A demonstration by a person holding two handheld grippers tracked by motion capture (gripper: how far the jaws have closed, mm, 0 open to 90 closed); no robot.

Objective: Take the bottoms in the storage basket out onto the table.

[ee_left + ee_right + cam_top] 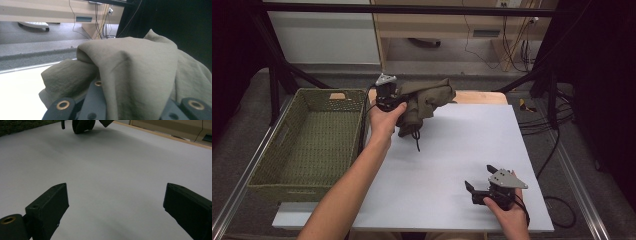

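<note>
The bunched olive-green cloth garment looks soft, matt and creased, a fine plain weave. Left of it, the green woven wicker basket is rough and ribbed. Under the garment, the white table sheet is smooth, matt, paper-like. Gripper jaws look like matt black plastic.

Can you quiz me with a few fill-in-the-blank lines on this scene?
1. The left gripper is shut on the crumpled olive-green ____.
2. The right gripper rests on the white table sheet with its jaws ____.
3. The woven green basket sits at the table's ____ side.
4. A dark ____ dangles from the cloth.

Missing: cloth; open; left; cord
</note>
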